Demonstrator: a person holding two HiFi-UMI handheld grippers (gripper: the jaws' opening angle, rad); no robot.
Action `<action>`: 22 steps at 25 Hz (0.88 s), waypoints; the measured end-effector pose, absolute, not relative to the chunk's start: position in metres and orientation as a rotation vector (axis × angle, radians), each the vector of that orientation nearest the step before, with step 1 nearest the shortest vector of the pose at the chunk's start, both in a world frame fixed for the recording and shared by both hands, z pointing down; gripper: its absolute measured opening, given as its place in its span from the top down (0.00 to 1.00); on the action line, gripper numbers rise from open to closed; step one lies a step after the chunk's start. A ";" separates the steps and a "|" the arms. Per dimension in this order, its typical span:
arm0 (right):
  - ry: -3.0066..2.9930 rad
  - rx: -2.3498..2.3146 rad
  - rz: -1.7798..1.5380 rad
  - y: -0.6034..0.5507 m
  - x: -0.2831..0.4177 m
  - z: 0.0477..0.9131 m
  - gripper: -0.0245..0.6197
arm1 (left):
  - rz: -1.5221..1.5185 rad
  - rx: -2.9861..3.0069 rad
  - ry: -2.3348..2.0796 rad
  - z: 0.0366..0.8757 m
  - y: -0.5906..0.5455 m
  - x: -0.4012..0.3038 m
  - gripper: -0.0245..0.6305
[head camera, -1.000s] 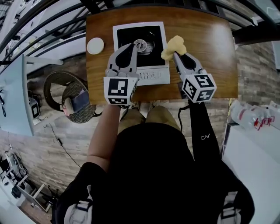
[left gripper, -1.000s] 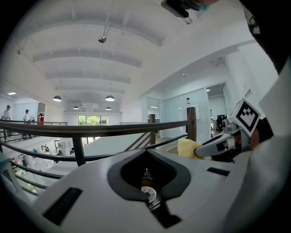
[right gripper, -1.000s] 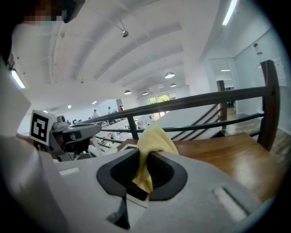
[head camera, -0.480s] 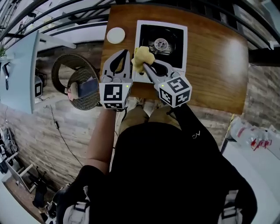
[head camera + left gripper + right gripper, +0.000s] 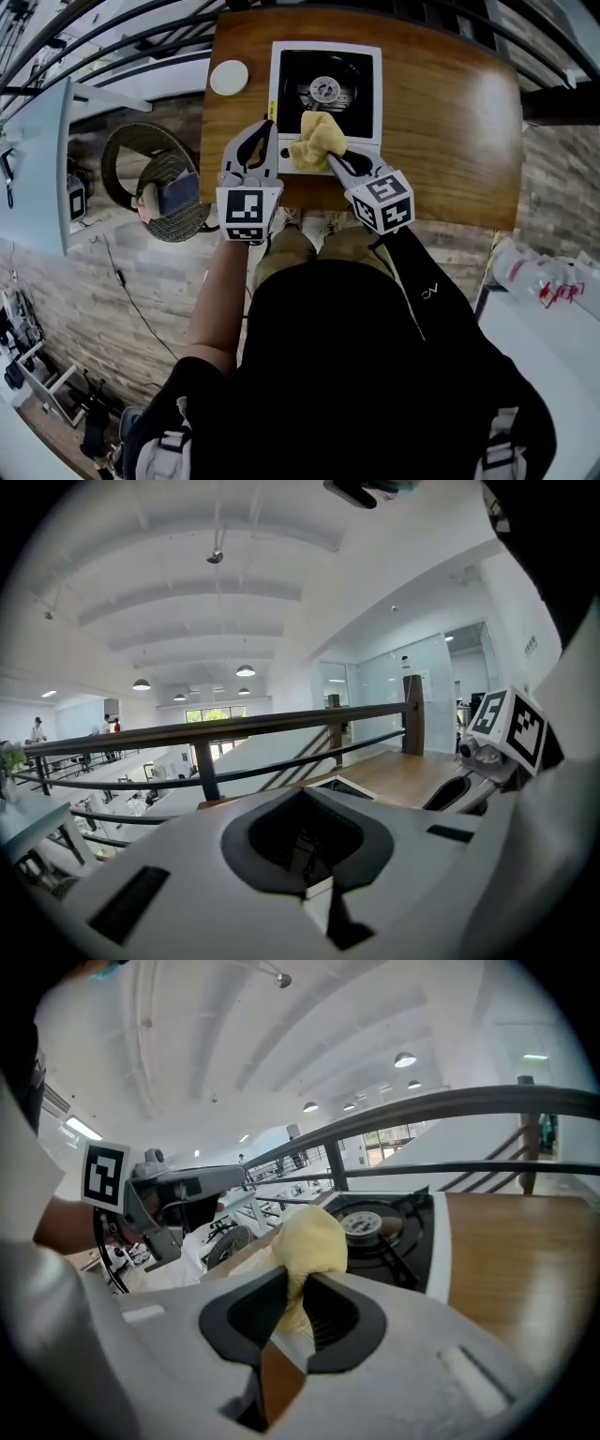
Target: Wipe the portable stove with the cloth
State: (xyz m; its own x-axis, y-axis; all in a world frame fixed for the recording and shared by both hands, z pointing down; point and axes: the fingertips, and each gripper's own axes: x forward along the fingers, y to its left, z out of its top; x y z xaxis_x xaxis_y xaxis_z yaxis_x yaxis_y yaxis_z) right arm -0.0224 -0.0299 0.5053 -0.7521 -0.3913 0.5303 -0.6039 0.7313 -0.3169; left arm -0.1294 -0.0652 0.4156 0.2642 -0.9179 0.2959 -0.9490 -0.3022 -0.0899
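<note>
**Portable stove** [image 5: 361,75]: white-framed, black-topped, one round burner at its centre. It stands on the far left part of the wooden table [image 5: 450,112]. Long axis runs near to far, and the white front band points toward the person. In the right gripper view the stove [image 5: 394,1227] lies just beyond the jaws, burner uppermost.

**Cloth** [image 5: 315,142]: yellow, bunched into a lump. It rests on the stove's near band, left of the middle, and overlaps the near edge of the black top.

**Right gripper** [image 5: 328,157]: reaches in from the near right and points far-left. Its jaws are closed tight on the near end of the cloth [image 5: 309,1241], which bulges out past the tips [image 5: 292,1279].

**Left gripper** [image 5: 266,127]: held at the stove's near left corner, long axis near to far, tip at the stove's left edge. Its own view shows the jaws [image 5: 302,794] drawn together with nothing between them, and the railing beyond.

**White round disc** [image 5: 229,77]: flat on the table, just left of the stove's far corner.

**Change:** a second ago the cloth was at the stove's right edge. Half a second ago it sat over the near left corner. It is now further right along the near band. A second ago the left gripper overlapped the burner area; it now sits off to the left corner.
</note>
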 end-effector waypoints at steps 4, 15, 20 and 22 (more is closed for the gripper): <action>-2.441 0.841 0.663 -0.027 0.030 0.514 0.87 | 0.442 2.473 -1.727 0.415 -0.070 -0.099 0.95; -2.410 0.994 0.645 -0.028 0.102 0.509 0.87 | 0.461 2.547 -1.679 0.406 -0.081 -0.052 0.95; -2.526 0.944 0.568 -0.018 0.081 0.480 0.87 | 0.458 2.545 -1.699 0.402 -0.076 -0.060 0.95; -2.572 0.905 0.563 -0.009 0.066 0.468 0.87 | 0.452 2.538 -1.706 0.401 -0.070 -0.069 0.95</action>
